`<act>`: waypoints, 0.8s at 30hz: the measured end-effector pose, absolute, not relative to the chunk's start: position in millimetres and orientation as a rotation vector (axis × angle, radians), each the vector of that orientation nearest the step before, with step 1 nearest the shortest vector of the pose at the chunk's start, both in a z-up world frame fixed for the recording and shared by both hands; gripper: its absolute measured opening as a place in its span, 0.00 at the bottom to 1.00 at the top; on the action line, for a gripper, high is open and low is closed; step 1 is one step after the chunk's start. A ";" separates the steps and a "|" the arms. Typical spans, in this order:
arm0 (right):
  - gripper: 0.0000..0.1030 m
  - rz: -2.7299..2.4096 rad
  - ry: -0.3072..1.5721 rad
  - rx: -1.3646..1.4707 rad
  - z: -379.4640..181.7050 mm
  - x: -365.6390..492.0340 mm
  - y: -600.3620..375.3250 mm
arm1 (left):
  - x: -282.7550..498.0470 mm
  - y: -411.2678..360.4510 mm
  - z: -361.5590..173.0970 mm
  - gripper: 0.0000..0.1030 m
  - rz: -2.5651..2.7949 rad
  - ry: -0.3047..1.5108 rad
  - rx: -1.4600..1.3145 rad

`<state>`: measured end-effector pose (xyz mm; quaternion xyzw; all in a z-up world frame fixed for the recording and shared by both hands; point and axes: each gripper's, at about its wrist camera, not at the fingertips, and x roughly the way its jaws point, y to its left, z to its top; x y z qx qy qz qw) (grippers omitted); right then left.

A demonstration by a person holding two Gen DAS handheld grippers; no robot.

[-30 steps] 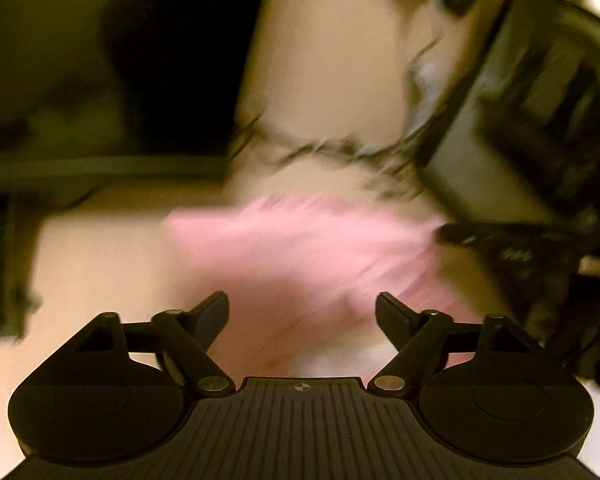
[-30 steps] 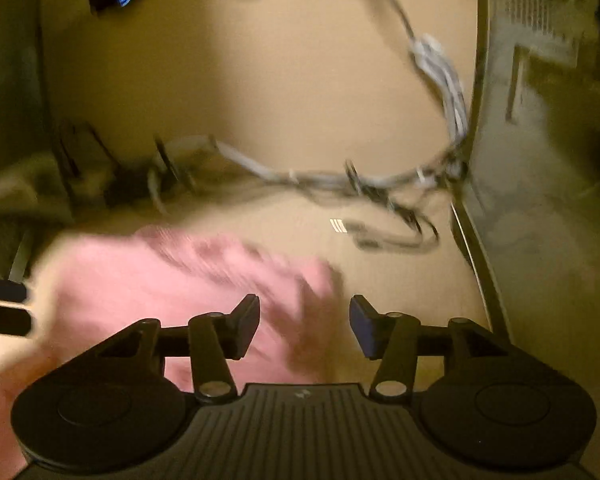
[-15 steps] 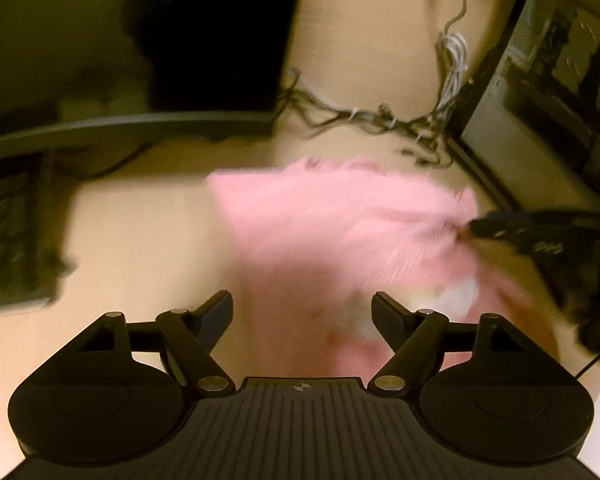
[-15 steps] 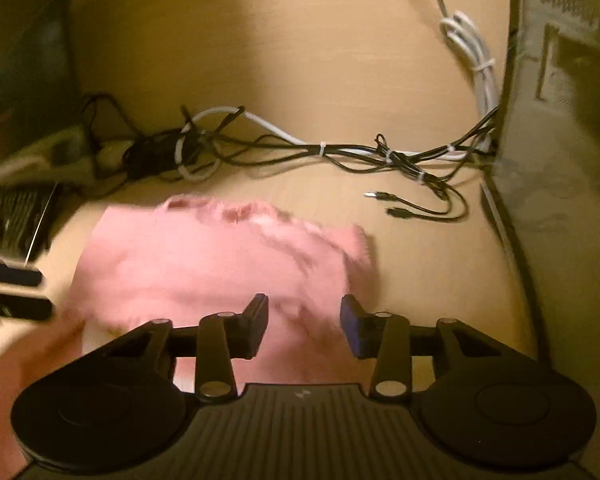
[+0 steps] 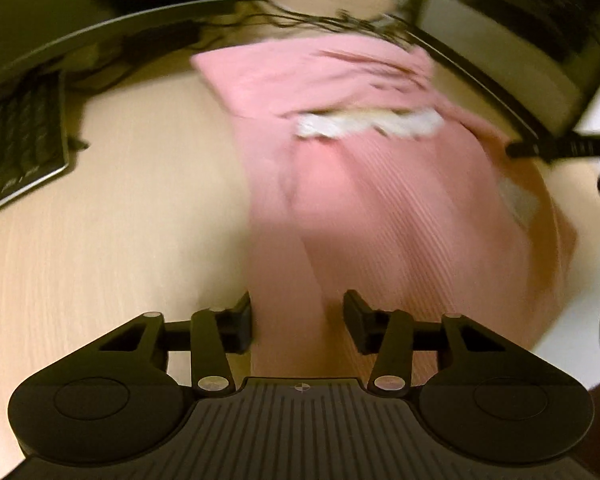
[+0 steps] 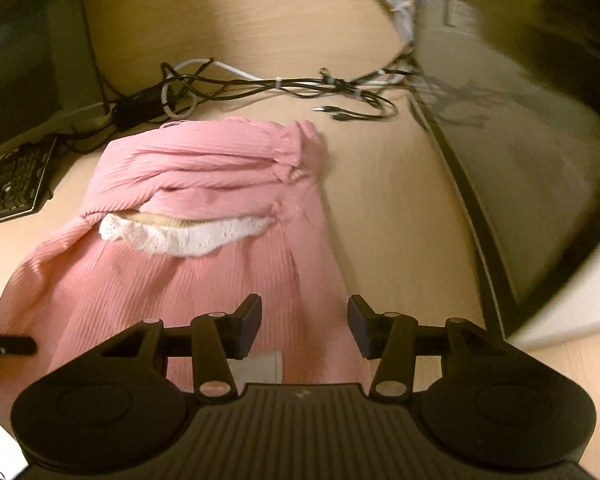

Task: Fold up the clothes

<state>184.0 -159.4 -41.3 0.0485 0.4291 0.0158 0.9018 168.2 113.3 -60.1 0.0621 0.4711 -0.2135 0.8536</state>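
Pink ribbed knit garment (image 6: 204,264) with white lace collar (image 6: 180,236) lies on tabletop (image 5: 120,200). Left tool (image 5: 296,322), right tool (image 6: 304,326): both parted, gripping nothing.

In the right wrist view the garment (image 6: 204,240) lies on the desk (image 6: 384,208), running from the centre down to 6 o'clock, where it passes under the right gripper (image 6: 304,320). The lace collar (image 6: 184,234) lies across its middle. A tangle of cables (image 6: 284,88) sits behind it at 12 o'clock. The keyboard (image 6: 14,184) lies at 9 o'clock, with the monitor (image 6: 28,40) behind it at 10 o'clock. The computer case (image 6: 532,128) stands at 2 o'clock, right of the garment. The left gripper (image 5: 296,320), in its own view, sits over the garment's near left edge at 6 o'clock.
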 end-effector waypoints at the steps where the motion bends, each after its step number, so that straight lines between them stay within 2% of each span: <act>1: 0.46 0.007 0.890 0.111 -40.9 174.2 -157.5 | 162.6 112.1 -60.6 0.39 -0.466 0.983 0.151; 3: 0.46 -0.036 0.895 0.122 -39.5 154.4 -151.9 | 155.5 111.7 -60.4 0.16 -0.501 0.972 0.158; 5: 0.46 -0.037 0.896 0.086 -33.9 134.4 -137.3 | 157.3 117.0 -52.8 0.09 -0.521 0.970 0.080; 7: 0.47 0.037 0.879 0.004 -26.2 117.4 -117.7 | 162.8 123.3 -41.0 0.07 -0.536 0.971 -0.033; 10: 0.55 0.170 0.842 -0.119 -16.0 93.8 -91.1 | 171.0 132.7 -23.4 0.06 -0.557 0.969 -0.202; 16: 0.56 0.346 0.779 -0.136 -16.9 78.4 -79.1 | 173.4 137.5 15.4 0.05 -0.450 0.873 -0.358; 20: 0.58 0.396 0.744 -0.123 -15.8 58.1 -100.2 | 150.1 141.6 0.5 0.06 -0.311 0.909 -0.290; 24: 0.58 0.275 0.782 0.005 -24.8 62.4 -151.6 | 122.9 152.9 -28.6 0.08 -0.194 0.976 -0.300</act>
